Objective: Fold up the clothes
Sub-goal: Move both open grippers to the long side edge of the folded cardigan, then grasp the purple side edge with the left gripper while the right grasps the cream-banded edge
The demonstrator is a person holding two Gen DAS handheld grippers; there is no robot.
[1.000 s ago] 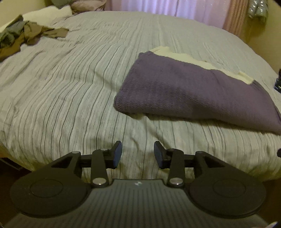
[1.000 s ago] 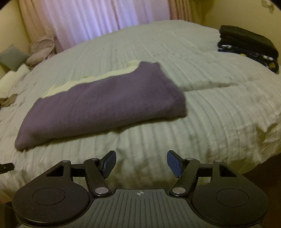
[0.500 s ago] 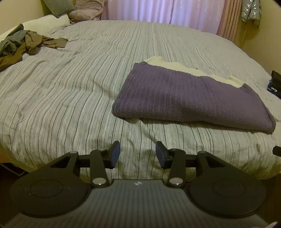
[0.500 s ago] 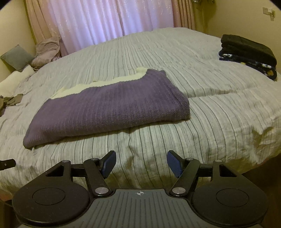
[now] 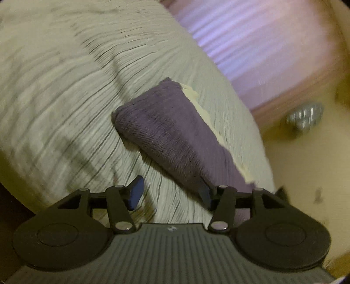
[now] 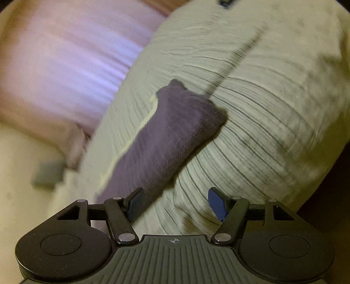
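Observation:
A folded purple knit sweater with a cream edge lies on the striped grey bedspread. In the left wrist view it runs tilted from the centre down to the right finger. My left gripper hovers before its near edge, jaws opening, only bedspread between the blue pads. In the right wrist view the sweater slants toward the left finger. My right gripper is open and still widening, with nothing between its pads. Both views are rolled and blurred.
Pink curtains hang behind the bed, also seen as curtains in the right wrist view. A yellow wall lies to the right. A dark folded pile sits at the bed's far edge. Dark floor shows under the bed's near edge.
Both grippers have rolled sharply and dropped closer to the sweater's near edge, so the bed now looks tilted. The left jaws have spread wider; the right ones slightly.

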